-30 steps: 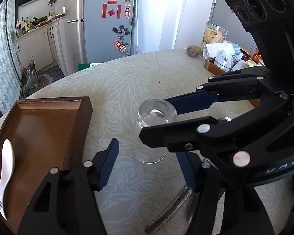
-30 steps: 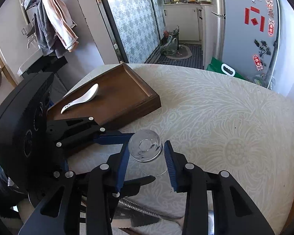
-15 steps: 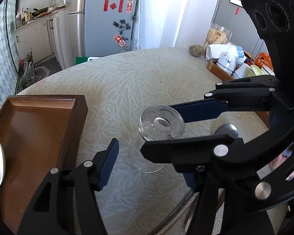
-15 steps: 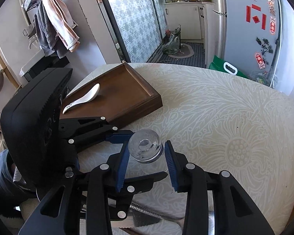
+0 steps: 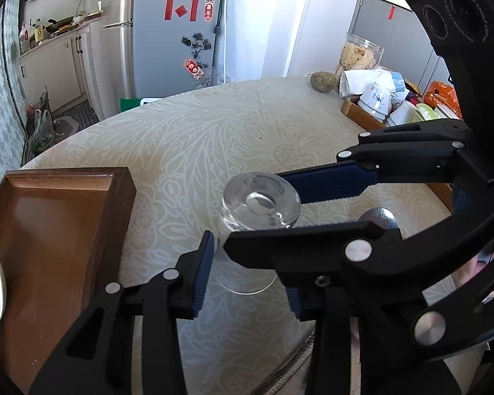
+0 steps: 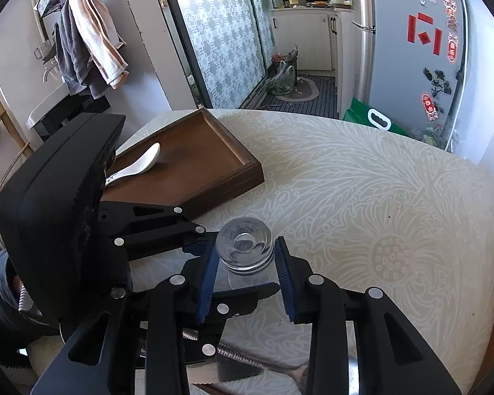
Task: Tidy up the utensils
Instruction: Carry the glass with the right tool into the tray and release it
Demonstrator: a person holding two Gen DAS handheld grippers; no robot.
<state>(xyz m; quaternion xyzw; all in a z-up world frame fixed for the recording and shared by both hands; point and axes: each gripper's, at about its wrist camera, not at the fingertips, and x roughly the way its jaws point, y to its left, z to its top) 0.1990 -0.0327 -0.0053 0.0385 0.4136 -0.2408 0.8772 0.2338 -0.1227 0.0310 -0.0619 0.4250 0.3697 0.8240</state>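
Right wrist: right hand-held gripper clamps inverted glass; left hand-held gripper open beside it.

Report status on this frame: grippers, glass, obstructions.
Right gripper shut on upturned glass. Left gripper open, straddling the same glass low down. Wooden tray holds white spoon; left fingers crowd the lift.

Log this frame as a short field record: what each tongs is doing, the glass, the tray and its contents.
right tongs: pads on both sides of the glass, grip looks closed on it
left tongs: open, beside the glass
glass: clear, upside down, thick base up, whether lifted unclear
tray: brown wood, on the table
tray contents: one white spoon
table: cream patterned cloth
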